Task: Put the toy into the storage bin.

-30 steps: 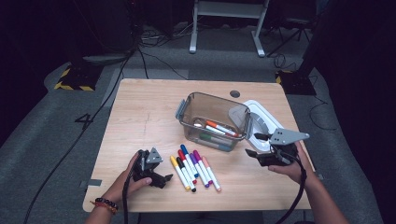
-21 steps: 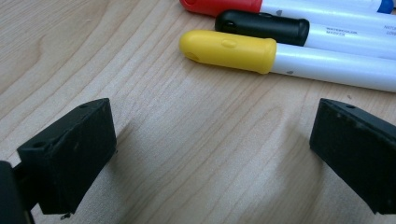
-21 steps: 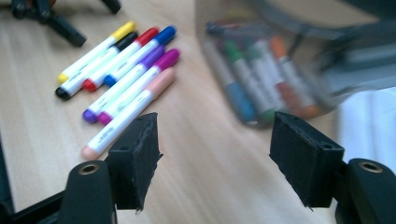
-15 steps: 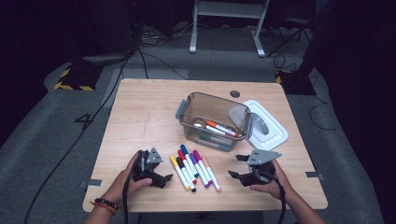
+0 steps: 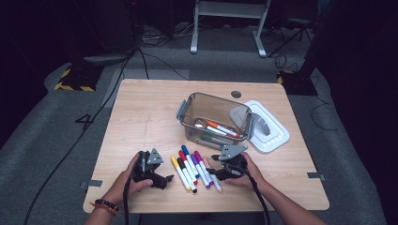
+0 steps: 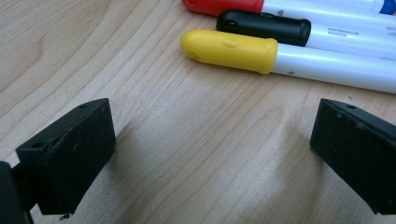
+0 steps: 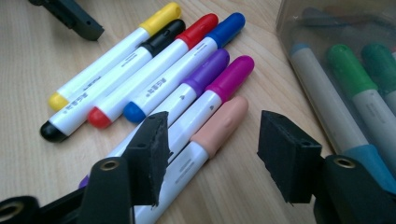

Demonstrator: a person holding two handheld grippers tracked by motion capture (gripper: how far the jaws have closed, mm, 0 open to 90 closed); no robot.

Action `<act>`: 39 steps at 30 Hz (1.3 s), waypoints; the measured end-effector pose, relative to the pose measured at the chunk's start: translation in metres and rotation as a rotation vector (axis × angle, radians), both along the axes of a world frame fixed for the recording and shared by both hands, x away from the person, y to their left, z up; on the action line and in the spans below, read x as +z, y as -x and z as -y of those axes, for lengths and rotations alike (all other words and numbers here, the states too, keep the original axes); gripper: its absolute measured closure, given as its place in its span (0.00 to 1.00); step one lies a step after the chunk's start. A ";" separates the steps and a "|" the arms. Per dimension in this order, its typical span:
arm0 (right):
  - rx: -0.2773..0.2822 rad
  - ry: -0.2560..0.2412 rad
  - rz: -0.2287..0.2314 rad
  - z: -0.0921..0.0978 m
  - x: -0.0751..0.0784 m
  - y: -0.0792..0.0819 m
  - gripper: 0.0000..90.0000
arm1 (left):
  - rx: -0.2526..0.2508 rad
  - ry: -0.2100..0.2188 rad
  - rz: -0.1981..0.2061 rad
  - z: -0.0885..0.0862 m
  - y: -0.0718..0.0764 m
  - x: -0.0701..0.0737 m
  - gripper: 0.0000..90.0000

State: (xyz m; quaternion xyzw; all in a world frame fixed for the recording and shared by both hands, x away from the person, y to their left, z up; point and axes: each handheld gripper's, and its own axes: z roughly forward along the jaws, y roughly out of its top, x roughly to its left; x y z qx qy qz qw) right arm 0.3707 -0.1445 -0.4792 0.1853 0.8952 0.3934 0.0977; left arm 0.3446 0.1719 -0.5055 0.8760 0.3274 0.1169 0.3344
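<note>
Straddling the peach marker (image 7: 219, 126), the right hand-held gripper (image 7: 212, 154) gapes empty, its jaw hiding the marker's white barrel.

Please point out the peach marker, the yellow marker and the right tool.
peach marker (image 7: 219, 126), right gripper view, on its cap.
yellow marker (image 6: 229, 50), left gripper view, on its cap.
right tool (image 7: 212, 156), right gripper view, midway between its open jaws.
</note>
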 end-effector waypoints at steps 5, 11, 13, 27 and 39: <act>-0.029 0.023 -0.007 -0.003 -0.004 -0.008 0.55 | 0.000 0.000 0.000 0.000 0.000 0.000 0.01; -0.055 0.086 -0.017 -0.003 -0.011 -0.014 0.62 | 0.000 0.000 -0.001 0.000 0.000 0.000 0.00; -0.063 0.082 -0.037 0.001 -0.012 -0.016 0.67 | 0.000 0.000 -0.001 0.000 0.000 0.000 0.01; -0.075 0.070 -0.054 0.031 -0.008 -0.018 0.83 | 0.000 0.000 0.000 0.000 0.000 0.000 0.01; -0.124 -0.091 0.034 0.087 0.030 0.005 0.83 | 0.002 0.000 0.000 0.000 0.000 0.000 0.01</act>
